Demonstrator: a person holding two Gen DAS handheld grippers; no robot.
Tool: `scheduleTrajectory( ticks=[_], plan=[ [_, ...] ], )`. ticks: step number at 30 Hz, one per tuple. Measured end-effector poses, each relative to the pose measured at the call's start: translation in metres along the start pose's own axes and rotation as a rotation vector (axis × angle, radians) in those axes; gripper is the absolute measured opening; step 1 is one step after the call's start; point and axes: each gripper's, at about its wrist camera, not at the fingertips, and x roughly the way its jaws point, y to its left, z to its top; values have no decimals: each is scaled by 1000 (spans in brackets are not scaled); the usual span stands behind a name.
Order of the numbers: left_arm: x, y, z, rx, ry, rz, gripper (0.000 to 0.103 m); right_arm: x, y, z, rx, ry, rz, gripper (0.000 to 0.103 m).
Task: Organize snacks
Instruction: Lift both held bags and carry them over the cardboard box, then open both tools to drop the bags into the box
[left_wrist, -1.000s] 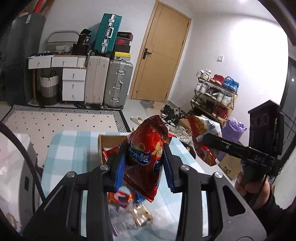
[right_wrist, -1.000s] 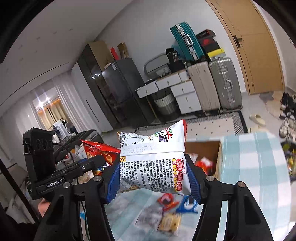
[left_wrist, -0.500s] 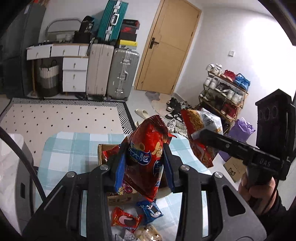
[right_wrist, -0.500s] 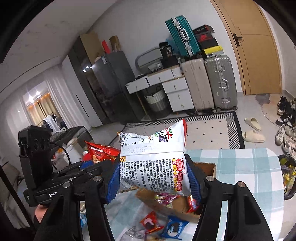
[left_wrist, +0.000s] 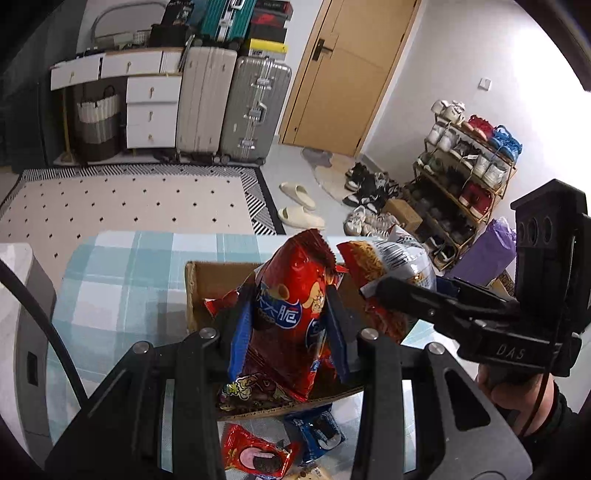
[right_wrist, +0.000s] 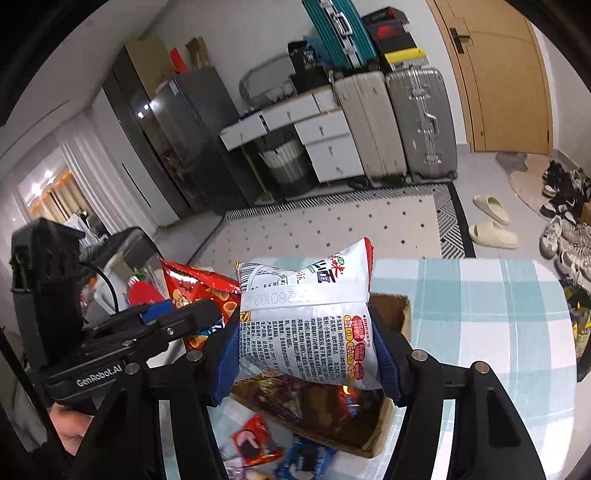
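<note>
My left gripper (left_wrist: 290, 325) is shut on a red chip bag (left_wrist: 291, 295) and holds it over the open cardboard box (left_wrist: 221, 273) on the checked tablecloth. My right gripper (right_wrist: 304, 347) is shut on a white snack bag (right_wrist: 306, 314), also above the box (right_wrist: 391, 306). In the left wrist view the right gripper (left_wrist: 373, 286) and its bag (left_wrist: 391, 258) hang at the box's right side. In the right wrist view the left gripper (right_wrist: 218, 308) with the red bag (right_wrist: 195, 284) is to the left. Snacks lie inside the box.
Small packets lie on the cloth in front of the box: a red one (left_wrist: 255, 452) and a blue one (left_wrist: 317, 434). The table (right_wrist: 480, 314) stretches right of the box. Suitcases (left_wrist: 255, 110), drawers and a shoe rack (left_wrist: 465, 173) stand beyond.
Both grippers have tilted down and moved toward the box with their bags still held. The box now sits directly under both bags.
</note>
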Motion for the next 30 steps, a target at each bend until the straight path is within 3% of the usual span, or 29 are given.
scheduleTrajectory(
  ticks=[11,24,27,28,29,30],
  plan=[
    [53,21,-15,4,62,39,34,48,-23,-18,4,81,-21,63],
    [83,41,-20,-66,125,47,39,58,-28,-22,-3,97,-52,65],
    [85,50,-22,-90,137,52,51,59,-27,-23,3,103,-50,66],
    [85,52,-22,-91,134,73,63,60,-27,-23,6,109,-49,66],
    [82,54,-22,-89,115,94,68,59,-26,-23,7,113,-56,66],
    [78,54,-23,-87,99,95,68,57,-24,-23,0,109,-63,67]
  ],
)
